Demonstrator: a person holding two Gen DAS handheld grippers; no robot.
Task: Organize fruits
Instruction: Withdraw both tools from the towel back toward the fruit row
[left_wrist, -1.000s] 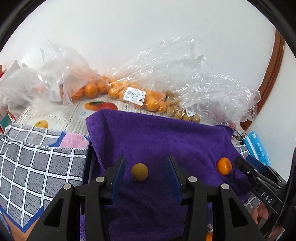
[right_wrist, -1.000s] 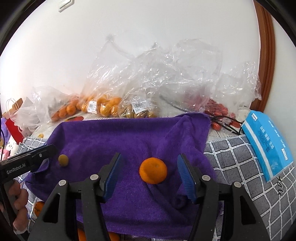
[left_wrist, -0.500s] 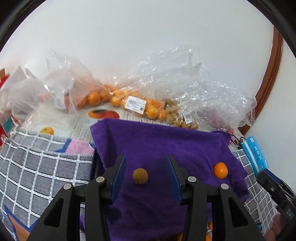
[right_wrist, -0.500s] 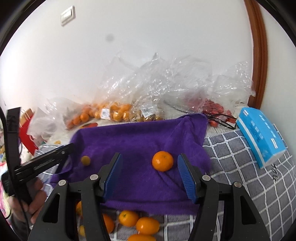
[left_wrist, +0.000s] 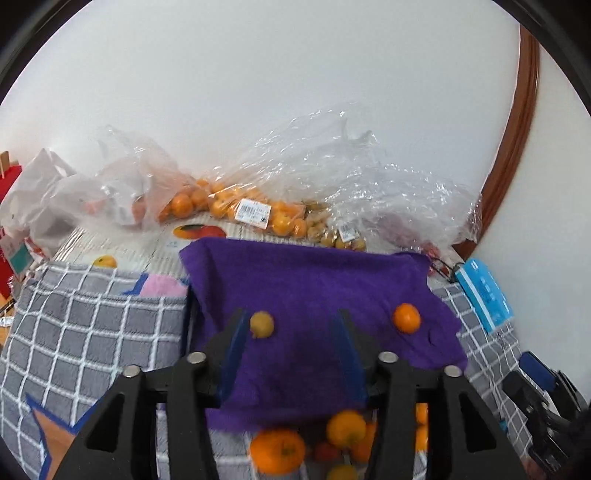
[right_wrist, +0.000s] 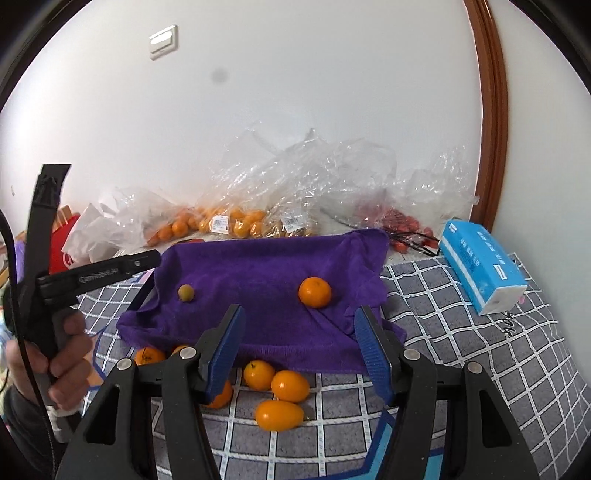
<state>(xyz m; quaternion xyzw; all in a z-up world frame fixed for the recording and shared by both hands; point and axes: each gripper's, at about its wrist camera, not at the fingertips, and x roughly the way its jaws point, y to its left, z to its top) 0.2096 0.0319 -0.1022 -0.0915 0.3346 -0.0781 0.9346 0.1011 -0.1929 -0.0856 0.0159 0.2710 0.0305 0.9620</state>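
Left hand-held gripper (left_wrist: 291, 354): jaws spread wide and empty, raised above the near edge of the purple terry towel (left_wrist: 314, 295).
Right hand-held gripper (right_wrist: 299, 350): also spread wide with nothing between its blue pads (right_wrist: 369, 350), hanging over the towel's front hem.
Placed fruit: a small dull-yellow round fruit (right_wrist: 186, 293) lies on the left part of the towel; a round orange mandarin (right_wrist: 314, 292) lies on the right part, well apart from it.
Loose fruit: a cluster of orange and yellow oval citrus (right_wrist: 280, 395) lies on the grey checked cloth (right_wrist: 461, 332) just in front of the towel, partly tucked under its hem.
Supply: clear plastic bags of oranges (right_wrist: 221, 221) stand against the wall behind the towel.
Step in hand: probably reaching for the next loose fruit to sort onto the towel.
Doing it well: bring one hand-held gripper down over a single fruit at the outer edge of the cluster, pads either side of its widest part, so neighbours are not nudged into rolling. Close gently, since the skins are smooth and soft. Set like beside like, mandarins to the right.
Change since a second ago: both hand-held grippers have drawn back and risen; each fruit then sat between open jaws, and the loose cluster has now come into sight.
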